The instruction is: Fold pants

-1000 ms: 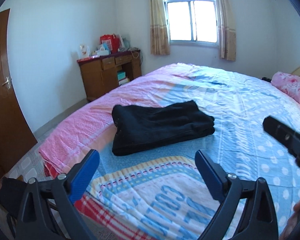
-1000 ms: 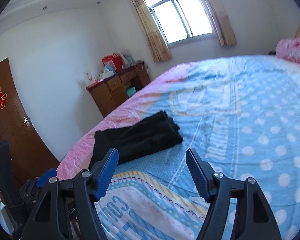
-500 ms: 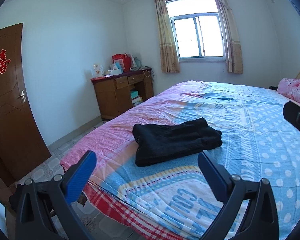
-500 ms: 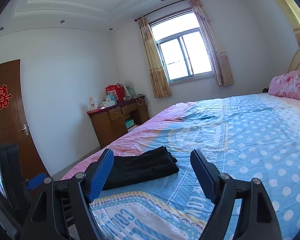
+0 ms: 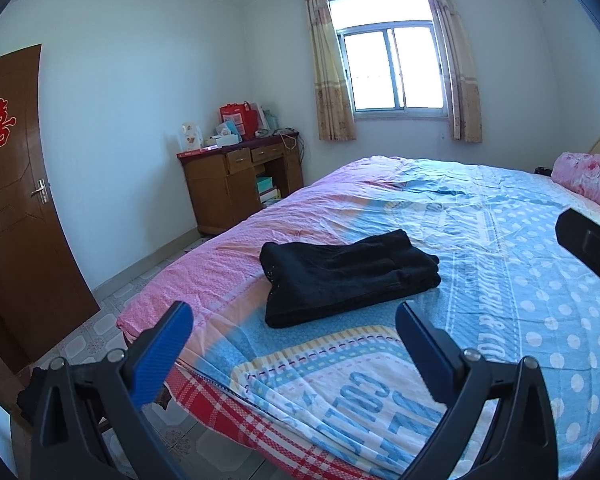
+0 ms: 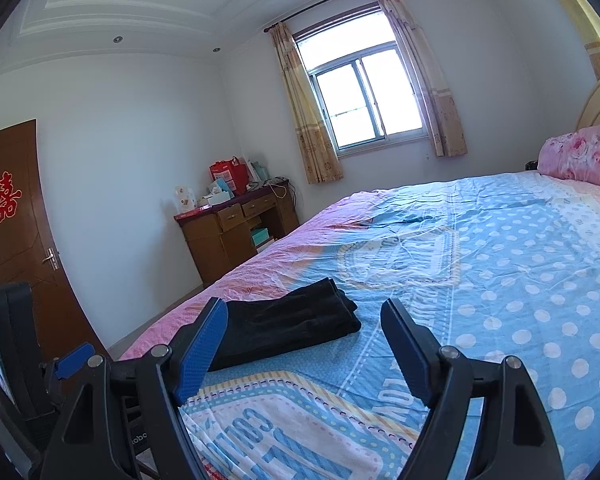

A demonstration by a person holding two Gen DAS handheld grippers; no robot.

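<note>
We see the black fabric pants folded into a compact rectangular stack w/ several layers. The layer edges line up on the end toward the bed centre, where rounded fold lips show. The top surface carries shallow creases; the near long edge sits flat on the cover. In the right wrist view the same pants appear as a low dark slab, partly hidden behind the blue pad of one finger.

Location: pants lie on the blue, pink and polka-dot printed bed cover, near the foot corner, straddling the pink border and the blue area.

Left gripper: jaws spread wide, nothing between them, held above the bed edge, well apart from the pants. Right gripper: jaws also spread wide, holding nothing, clear of the fabric.

Surroundings, ref. only: brown wooden desk w/ drawers against the wall, curtained window, brown wooden door w/ red paper cut-out, pink floral folded quilt at the head end.
</note>
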